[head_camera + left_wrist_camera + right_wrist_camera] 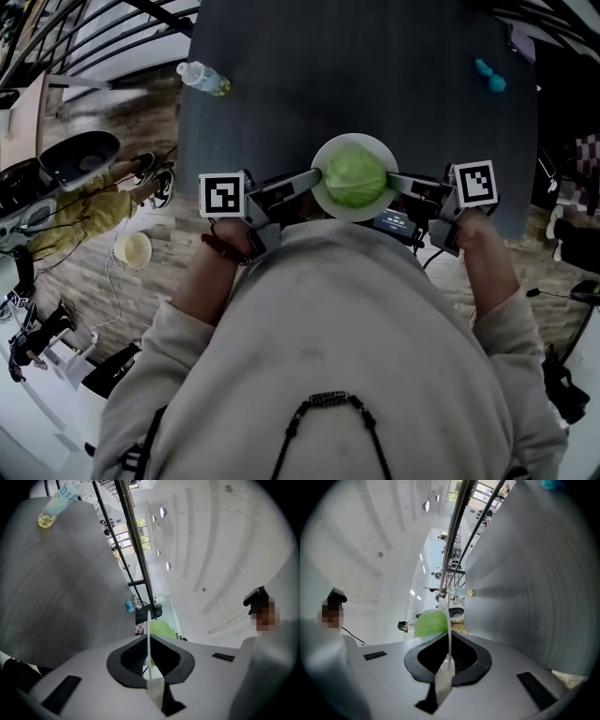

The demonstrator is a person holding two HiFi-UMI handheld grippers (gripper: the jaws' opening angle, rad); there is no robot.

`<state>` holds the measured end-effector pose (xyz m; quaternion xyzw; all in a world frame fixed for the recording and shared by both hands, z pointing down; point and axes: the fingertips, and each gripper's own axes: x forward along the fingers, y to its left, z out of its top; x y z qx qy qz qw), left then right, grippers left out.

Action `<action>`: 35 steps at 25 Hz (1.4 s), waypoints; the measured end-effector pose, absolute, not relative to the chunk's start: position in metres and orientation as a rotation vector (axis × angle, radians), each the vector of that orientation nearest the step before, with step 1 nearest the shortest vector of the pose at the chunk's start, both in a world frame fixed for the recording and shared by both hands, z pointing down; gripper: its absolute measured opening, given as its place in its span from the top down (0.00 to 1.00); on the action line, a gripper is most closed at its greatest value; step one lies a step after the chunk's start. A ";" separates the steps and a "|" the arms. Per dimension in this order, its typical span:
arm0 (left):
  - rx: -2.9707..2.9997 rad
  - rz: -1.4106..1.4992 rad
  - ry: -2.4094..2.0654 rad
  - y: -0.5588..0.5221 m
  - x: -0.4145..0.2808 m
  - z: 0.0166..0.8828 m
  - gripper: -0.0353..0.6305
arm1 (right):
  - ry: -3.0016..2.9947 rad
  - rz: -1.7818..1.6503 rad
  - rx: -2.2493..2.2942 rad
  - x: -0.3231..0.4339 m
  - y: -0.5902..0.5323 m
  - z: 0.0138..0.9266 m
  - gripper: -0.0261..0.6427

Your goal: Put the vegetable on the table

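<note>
A green cabbage (354,176) lies on a white plate (354,138) held over the near edge of the dark grey table (375,66). My left gripper (315,177) is shut on the plate's left rim, and my right gripper (395,181) is shut on its right rim. In the left gripper view the plate (149,634) shows edge-on as a thin white line between the jaws of the left gripper (149,660), with the cabbage (163,630) behind it. The right gripper view shows the same: the plate (449,630) edge-on in the right gripper (449,656), and the cabbage (429,623) to the left.
A plastic bottle (202,78) lies near the table's far left edge. A teal object (490,77) sits at the far right. Left of the table, a person (89,202) and a cream bowl-like thing (136,248) are on the wooden floor.
</note>
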<state>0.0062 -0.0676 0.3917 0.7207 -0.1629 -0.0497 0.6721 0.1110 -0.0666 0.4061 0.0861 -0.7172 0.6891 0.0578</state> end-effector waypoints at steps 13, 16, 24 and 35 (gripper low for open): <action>1.611 -0.085 -0.287 -0.088 0.003 0.390 0.92 | -2.191 2.119 0.345 0.106 -0.079 0.399 0.92; 1.641 -0.074 -0.241 -0.102 0.007 0.383 0.92 | -2.194 2.126 0.408 0.110 -0.087 0.392 0.92; 1.663 -0.072 -0.204 -0.128 -0.002 0.372 0.92 | -2.241 2.073 0.467 0.100 -0.112 0.378 0.92; 1.662 -0.085 -0.205 -0.142 -0.019 0.374 0.92 | -2.224 2.076 0.464 0.083 -0.125 0.381 0.92</action>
